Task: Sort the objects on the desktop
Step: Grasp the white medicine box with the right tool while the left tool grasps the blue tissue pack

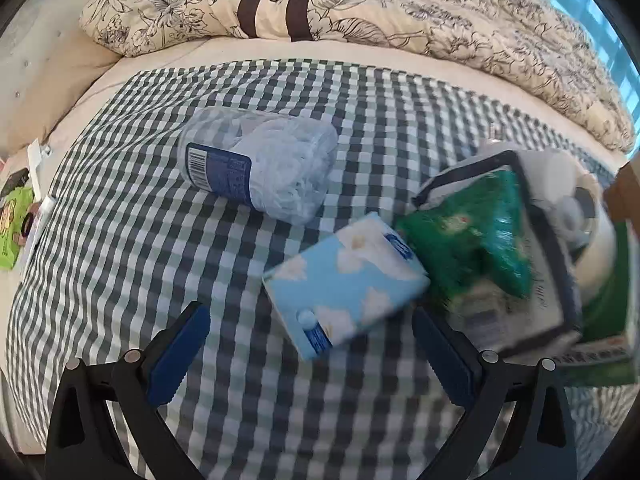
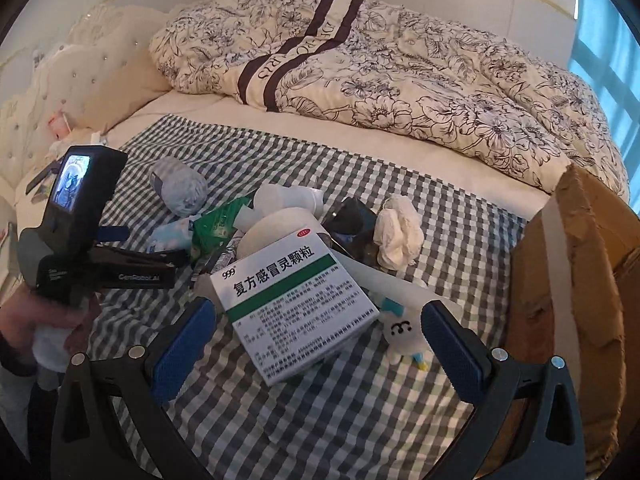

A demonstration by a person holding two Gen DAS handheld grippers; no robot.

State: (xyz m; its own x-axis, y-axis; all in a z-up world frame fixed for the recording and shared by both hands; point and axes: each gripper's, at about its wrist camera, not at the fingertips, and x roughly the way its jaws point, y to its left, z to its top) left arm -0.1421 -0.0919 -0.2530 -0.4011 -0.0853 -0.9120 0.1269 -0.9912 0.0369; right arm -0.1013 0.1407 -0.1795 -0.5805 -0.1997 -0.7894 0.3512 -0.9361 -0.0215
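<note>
A pile of small items lies on a checked cloth [image 1: 160, 248] spread over a bed. In the left wrist view, a light-blue tissue pack [image 1: 344, 284] lies just ahead of my open left gripper [image 1: 312, 356]. Beyond it lie a clear plastic jar [image 1: 256, 168] on its side and a green packet [image 1: 468, 236]. In the right wrist view, my right gripper [image 2: 320, 344] is open around the near end of a white-and-green medicine box [image 2: 296, 304], apart from it. A small white toy [image 2: 404, 336] lies beside the box, and crumpled tissue [image 2: 400, 236] behind.
A cardboard box [image 2: 568, 300] stands at the right edge of the cloth. A floral duvet [image 2: 360, 68] is heaped at the back. The left gripper's body [image 2: 80, 240] and a hand show at left. Small items [image 1: 16, 224] lie on the far left.
</note>
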